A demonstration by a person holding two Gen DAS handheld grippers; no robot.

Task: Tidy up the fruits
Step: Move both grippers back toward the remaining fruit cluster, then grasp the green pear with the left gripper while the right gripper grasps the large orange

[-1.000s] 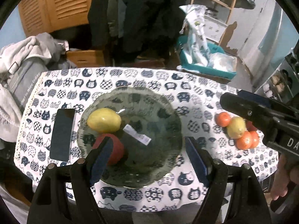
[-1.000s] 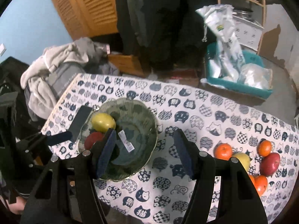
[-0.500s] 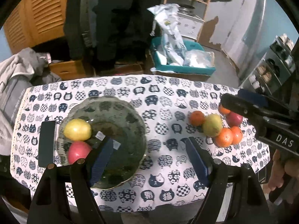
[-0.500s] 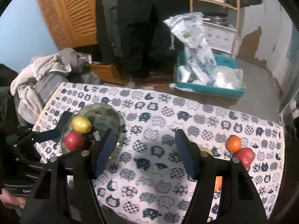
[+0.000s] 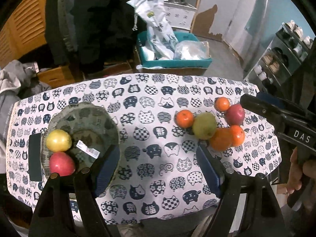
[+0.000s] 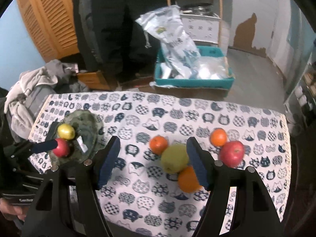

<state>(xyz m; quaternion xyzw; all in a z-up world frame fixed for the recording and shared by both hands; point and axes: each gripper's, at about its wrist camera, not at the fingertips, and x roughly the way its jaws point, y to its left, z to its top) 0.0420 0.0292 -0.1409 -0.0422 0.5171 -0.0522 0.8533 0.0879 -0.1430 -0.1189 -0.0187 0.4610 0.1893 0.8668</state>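
A glass bowl (image 5: 94,122) on the left of the table holds a yellow apple (image 5: 58,140) and a red apple (image 5: 61,164). On the right lies a cluster: a green pear (image 5: 204,126), a red apple (image 5: 235,114) and several oranges (image 5: 184,118). My left gripper (image 5: 158,169) is open and empty above the table's front middle. My right gripper (image 6: 152,162) is open and empty, high over the table, with the pear (image 6: 174,159) and an orange (image 6: 187,178) near its right finger. The bowl (image 6: 86,122) shows at left there.
A black phone (image 5: 35,158) lies left of the bowl. A cat-patterned cloth (image 5: 154,102) covers the table. Beyond its far edge stand a teal box with bags (image 5: 173,53), a person in dark clothes (image 5: 94,19) and a clothes pile (image 6: 39,83).
Both grippers moved right and back from the bowl toward the fruit cluster. The bowl slid left in both views; the cluster came nearer the middle. Both stayed open.
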